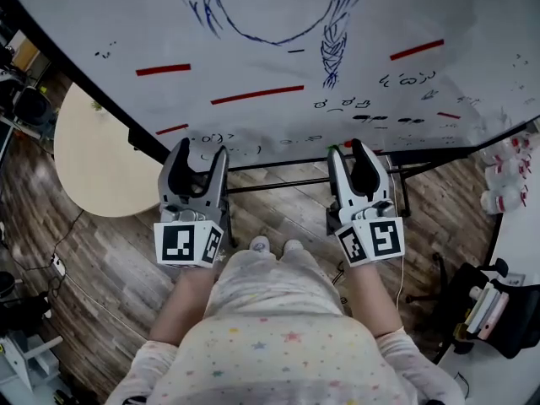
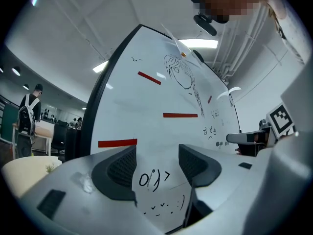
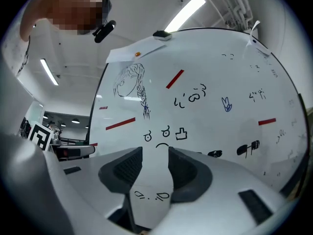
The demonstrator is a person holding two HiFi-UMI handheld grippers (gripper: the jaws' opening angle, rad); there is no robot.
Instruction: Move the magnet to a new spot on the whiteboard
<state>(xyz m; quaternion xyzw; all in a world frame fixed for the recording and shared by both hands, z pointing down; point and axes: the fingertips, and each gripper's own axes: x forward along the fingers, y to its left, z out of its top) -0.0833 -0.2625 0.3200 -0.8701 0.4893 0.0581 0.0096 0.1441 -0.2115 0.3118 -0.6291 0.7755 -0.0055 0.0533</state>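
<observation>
The whiteboard (image 1: 253, 49) carries blue and black doodles and several red strip magnets, among them one (image 1: 163, 69) at the left, a longer one (image 1: 257, 94) in the middle and one (image 1: 417, 50) at the right. A small orange round magnet (image 3: 138, 54) pins a paper sheet near the board's top. My left gripper (image 1: 201, 152) is open and empty, low before the board's bottom edge, a red strip (image 2: 117, 142) just above its jaws. My right gripper (image 1: 348, 150) is also open and empty, pointing at black doodles (image 3: 164, 131). Neither touches a magnet.
A round beige table (image 1: 93, 154) stands to the left on the wooden floor. The board's black stand bars (image 1: 278, 184) run under both grippers. A black chair with items (image 1: 494, 302) and white bottles (image 1: 506, 175) are at the right. A person with a backpack (image 2: 29, 116) stands far off.
</observation>
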